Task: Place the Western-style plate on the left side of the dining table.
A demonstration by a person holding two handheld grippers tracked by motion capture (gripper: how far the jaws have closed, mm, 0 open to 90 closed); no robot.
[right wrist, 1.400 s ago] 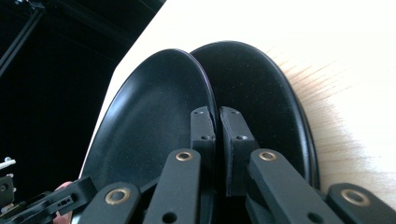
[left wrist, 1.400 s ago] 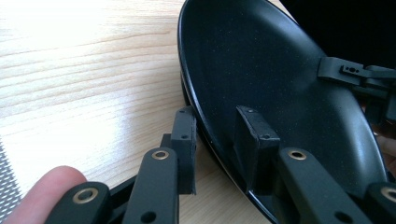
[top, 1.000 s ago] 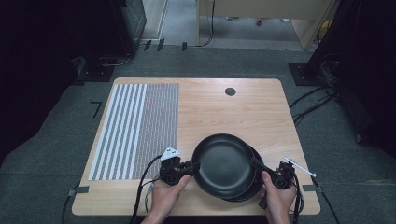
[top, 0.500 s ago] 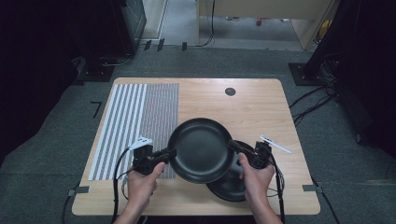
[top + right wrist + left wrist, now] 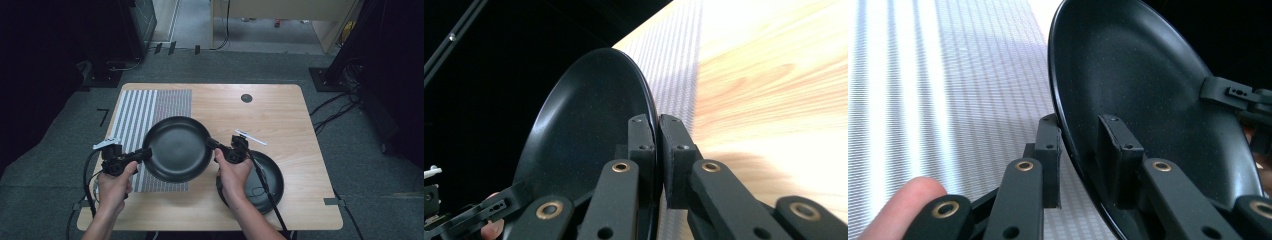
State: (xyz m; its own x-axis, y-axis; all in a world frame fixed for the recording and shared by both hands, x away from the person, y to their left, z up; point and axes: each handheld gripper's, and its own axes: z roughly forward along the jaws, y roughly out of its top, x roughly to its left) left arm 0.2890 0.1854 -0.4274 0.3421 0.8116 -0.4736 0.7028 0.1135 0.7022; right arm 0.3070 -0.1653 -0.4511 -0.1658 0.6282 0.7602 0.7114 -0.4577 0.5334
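A black round plate [image 5: 177, 149] hangs above the table, gripped at two opposite edges. My left gripper [image 5: 146, 153] is shut on its left rim, one jaw inside the plate [image 5: 1158, 95] and one under it. On the opposite side my right gripper [image 5: 210, 143] is shut on the right rim, the plate [image 5: 584, 140] edge pinched between both jaws. A second black plate [image 5: 265, 182] lies flat on the wooden table near the front right, partly hidden by my right hand.
A striped grey-and-white mat [image 5: 150, 125] covers the left part of the wooden table [image 5: 270, 120]. A small dark round hole [image 5: 246, 98] sits near the far edge. Cables trail from both grippers over the front edge.
Both grippers have carried the upper plate up and to the left, off the lower plate, which now lies uncovered at the front right. The held plate now hangs partly over the striped mat.
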